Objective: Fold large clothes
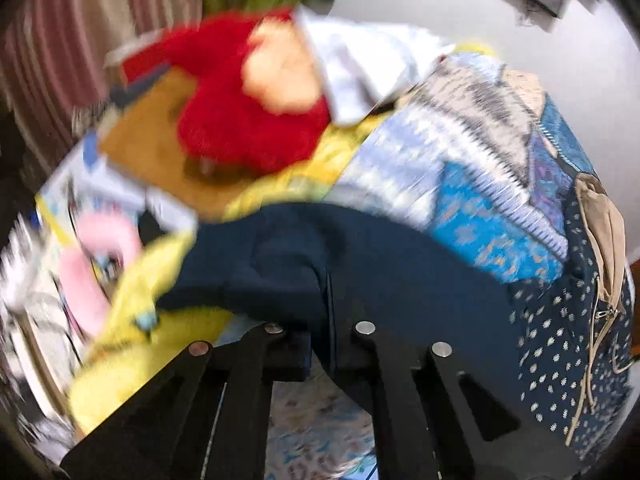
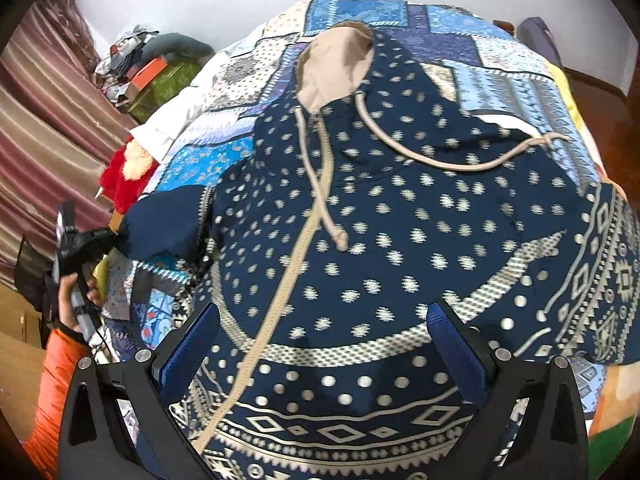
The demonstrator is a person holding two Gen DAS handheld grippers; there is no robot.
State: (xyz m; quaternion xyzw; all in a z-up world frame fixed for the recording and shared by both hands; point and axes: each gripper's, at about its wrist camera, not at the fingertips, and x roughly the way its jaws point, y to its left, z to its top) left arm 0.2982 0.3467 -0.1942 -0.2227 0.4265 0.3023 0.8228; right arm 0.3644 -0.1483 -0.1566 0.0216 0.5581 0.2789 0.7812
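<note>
A navy hoodie (image 2: 400,220) with white dots and patterned bands lies spread front-up on the bed. Its beige-lined hood (image 2: 336,68) points away from me, and the beige drawstrings (image 2: 460,160) trail across the chest. My right gripper (image 2: 324,340) hangs open just above the hoodie's lower front, with nothing between its blue pads (image 2: 456,340). My left gripper (image 1: 326,284) is shut on the hoodie's plain navy sleeve (image 1: 360,248), which drapes over its fingers. The right wrist view shows that left gripper (image 2: 108,236) at the far left, holding the sleeve (image 2: 168,224) lifted off the bed.
A blue patchwork quilt (image 2: 500,80) covers the bed. A red plush toy (image 1: 248,120), a brown board (image 1: 148,140) and yellow fabric (image 1: 132,340) lie beside the bed's left side. A striped curtain (image 2: 36,120) and piled boxes (image 2: 148,68) stand beyond. A person's hand (image 2: 68,304) and orange sleeve (image 2: 52,380) hold the left gripper.
</note>
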